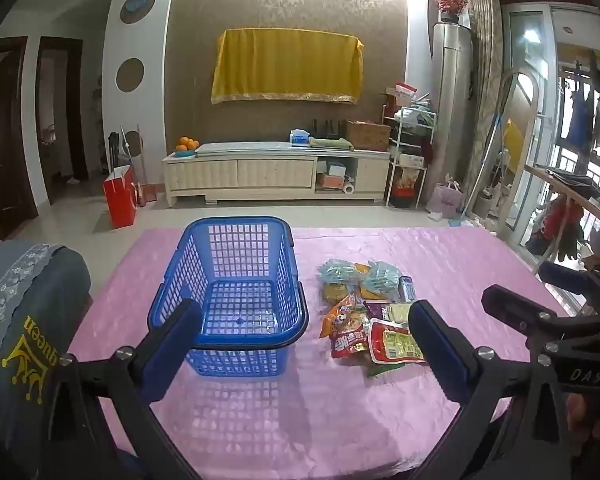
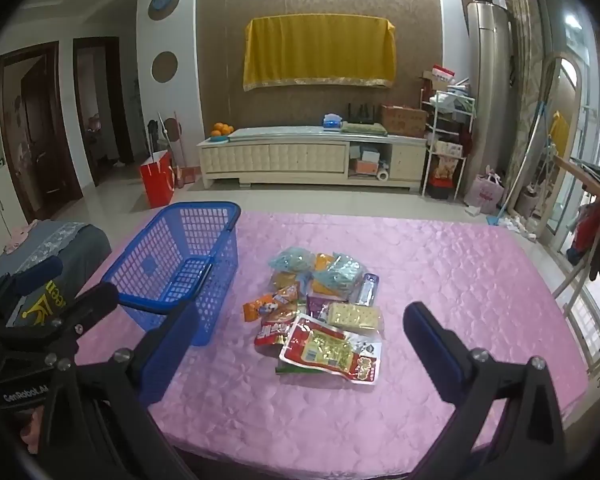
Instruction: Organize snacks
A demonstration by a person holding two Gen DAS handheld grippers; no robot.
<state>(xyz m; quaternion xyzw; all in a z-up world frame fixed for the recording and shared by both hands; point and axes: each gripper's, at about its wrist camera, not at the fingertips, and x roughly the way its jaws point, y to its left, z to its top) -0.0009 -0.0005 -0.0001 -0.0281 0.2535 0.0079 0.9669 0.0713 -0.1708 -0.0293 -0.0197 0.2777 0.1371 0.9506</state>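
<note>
An empty blue plastic basket [image 1: 240, 292] stands on the pink table [image 1: 340, 400]; it also shows in the right wrist view [image 2: 180, 264]. To its right lies a pile of snack packets [image 1: 372, 312], with a red packet [image 2: 332, 350] nearest and a cracker pack [image 2: 354, 315] and pale green bags [image 2: 336, 272] behind. My left gripper [image 1: 306, 344] is open and empty, above the table's near edge in front of the basket. My right gripper [image 2: 300, 344] is open and empty, in front of the snack pile.
A grey-covered chair back [image 1: 24, 320] stands at the table's left edge. Beyond the table are a cream TV cabinet [image 1: 276, 174], a red bag [image 1: 120, 196] on the floor and a cluttered shelf [image 1: 408, 152] at right.
</note>
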